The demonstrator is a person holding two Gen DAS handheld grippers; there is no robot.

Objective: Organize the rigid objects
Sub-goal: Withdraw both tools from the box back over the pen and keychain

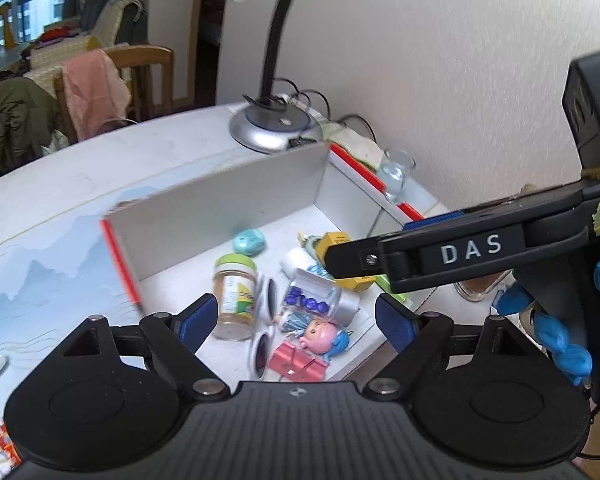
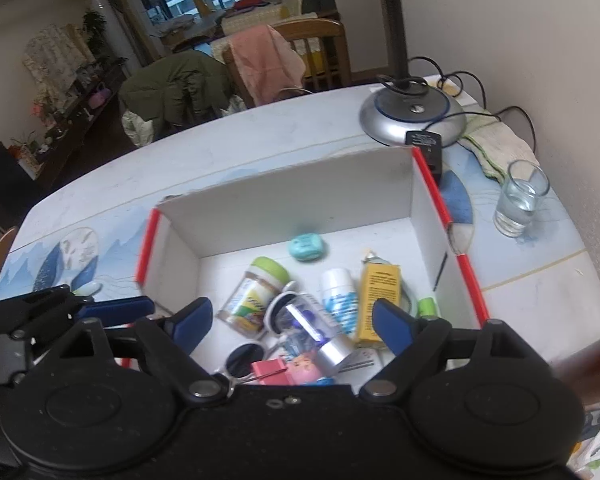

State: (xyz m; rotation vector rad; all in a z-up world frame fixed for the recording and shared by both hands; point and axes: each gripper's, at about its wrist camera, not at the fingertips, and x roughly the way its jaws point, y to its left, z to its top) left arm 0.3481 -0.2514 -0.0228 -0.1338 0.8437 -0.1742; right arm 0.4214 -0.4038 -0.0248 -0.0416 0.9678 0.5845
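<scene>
A white cardboard box [image 1: 220,208] [image 2: 292,188] with red edges lies open on the table. On its floor lie a green-lidded jar [image 1: 234,296] [image 2: 256,296], a teal oval case [image 1: 249,242] [image 2: 307,246], a yellow carton [image 2: 378,300], a white bottle [image 2: 338,294], a clear jar of blue beads [image 1: 312,296] [image 2: 312,320], white sunglasses [image 1: 262,350] [image 2: 244,358], a pink clip [image 1: 296,362] and a pink toy figure [image 1: 322,336]. My left gripper [image 1: 296,318] [image 2: 108,300] hovers over the box's near side, open and empty. My right gripper [image 2: 292,318] [image 1: 368,242] hangs above the pile, open and empty too.
A silver lamp base [image 2: 412,116] with cables stands behind the box by the wall. A glass of water [image 2: 520,200] and a folded cloth [image 2: 496,144] lie to the box's right. A wooden chair [image 2: 312,36] with a pink cloth stands beyond the table's far edge.
</scene>
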